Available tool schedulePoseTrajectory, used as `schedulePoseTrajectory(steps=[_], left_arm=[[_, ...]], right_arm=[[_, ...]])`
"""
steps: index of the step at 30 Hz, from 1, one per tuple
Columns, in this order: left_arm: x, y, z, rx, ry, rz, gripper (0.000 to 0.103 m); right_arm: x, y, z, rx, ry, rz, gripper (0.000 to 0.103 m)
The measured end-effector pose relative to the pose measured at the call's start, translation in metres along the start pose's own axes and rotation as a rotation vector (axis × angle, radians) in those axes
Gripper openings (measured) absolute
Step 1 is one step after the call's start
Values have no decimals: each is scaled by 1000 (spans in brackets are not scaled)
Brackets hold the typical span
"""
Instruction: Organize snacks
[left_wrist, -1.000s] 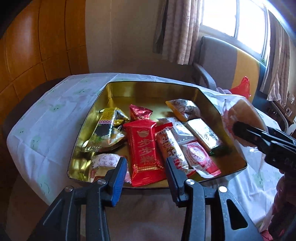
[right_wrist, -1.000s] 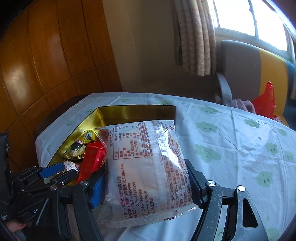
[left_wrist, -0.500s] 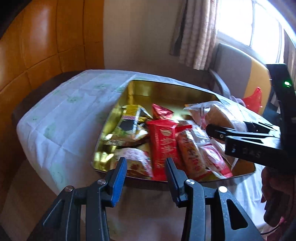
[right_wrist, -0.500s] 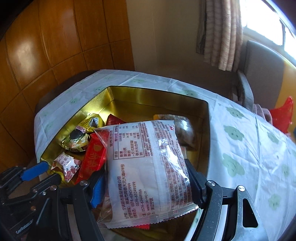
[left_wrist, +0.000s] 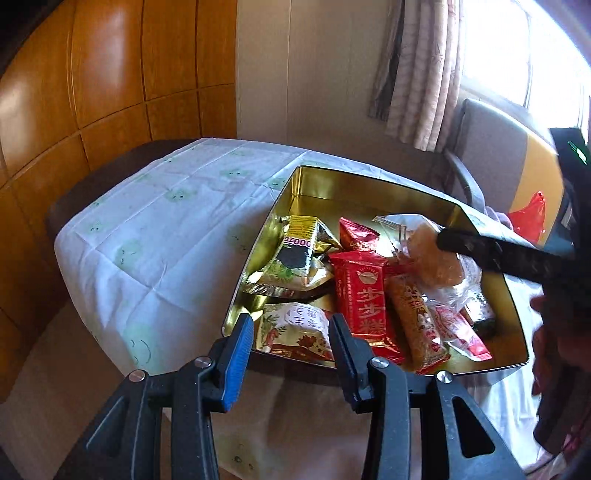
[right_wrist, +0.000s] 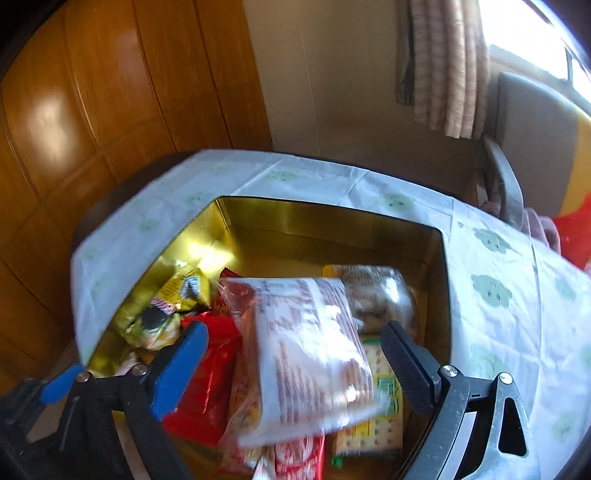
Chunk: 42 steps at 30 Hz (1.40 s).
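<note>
So the right gripper (right_wrist: 291, 341) is over the gold metal snack tin (right_wrist: 325, 218) with its fingers spread wide, and the clear plastic cracker packet with red print (right_wrist: 303, 354) sits between them, blurred. I honestly can't tell if it's dropping or just lying on the pile, because the right wrist view is smeared. Either way the pads (right_wrist: 400, 352) look clear of the film on both sides, so I'd call this the release.

From the left wrist view you can see the same packet (left_wrist: 436, 262) sitting high on the right half of the tin (left_wrist: 369, 184), on top of the big red foil bar with gold characters (left_wrist: 364, 299) and the orange wrapped bar (left_wrist: 415, 328) next to it. The gold-and-black pouches (left_wrist: 295, 258) fill the left half.

If you want this step to go well: keep the fingers open and lift straight up and back, so a tip doesn't snag the loose film and drag the packet out again. It's a light, slippery bag resting on other slippery wrappers, so it could slide toward the near rim. A nudge toward the bare back corner wouldn't hurt.

Left gripper (left_wrist: 291, 338) is open too, empty, hovering just off the near edge by the white floral packet (left_wrist: 295, 328).
</note>
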<state>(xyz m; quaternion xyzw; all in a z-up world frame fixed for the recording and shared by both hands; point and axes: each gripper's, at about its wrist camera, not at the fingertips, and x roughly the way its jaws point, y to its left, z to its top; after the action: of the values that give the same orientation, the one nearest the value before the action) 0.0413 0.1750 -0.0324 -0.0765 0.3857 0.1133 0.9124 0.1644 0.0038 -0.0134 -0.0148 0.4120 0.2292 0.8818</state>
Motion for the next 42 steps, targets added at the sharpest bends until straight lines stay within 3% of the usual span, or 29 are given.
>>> schedulePoseTrajectory(steps=[2, 6, 11, 14, 16, 19, 23, 26, 32, 40, 42], left_arm=[[0, 0, -1, -4, 1, -5, 43], [0, -6, -4, 0, 13, 11, 43], [1, -5, -3, -11, 38, 23, 43], [-1, -1, -1, -28, 24, 29, 43], [-2, 1, 0, -31, 20, 44, 43], [-2, 3, 2, -29, 23, 69, 43], [0, -2, 2, -5, 40, 124, 43], [2, -11, 2, 39, 69, 184, 43], [-2, -10, -4, 5, 92, 113, 43], [-15, -22, -12, 53, 81, 137, 43], [-18, -24, -14, 73, 72, 139, 43]], right_arm=[[-10, -3, -11, -5, 1, 0, 88], [-10, -3, -26, -19, 50, 33, 63], [5, -1, -25, -17, 87, 26, 55], [21, -1, -15, -31, 120, 14, 42], [31, -7, -6, -9, 140, 9, 41], [37, -15, 5, 37, 141, 42, 46], [15, -18, 3, 84, 58, 72, 70], [-7, -13, -10, 77, 16, 64, 74], [-45, -5, -45, 81, -41, 0, 85], [-66, -5, -69, 135, -65, -47, 96], [-70, -4, -75, 141, -70, -65, 103]])
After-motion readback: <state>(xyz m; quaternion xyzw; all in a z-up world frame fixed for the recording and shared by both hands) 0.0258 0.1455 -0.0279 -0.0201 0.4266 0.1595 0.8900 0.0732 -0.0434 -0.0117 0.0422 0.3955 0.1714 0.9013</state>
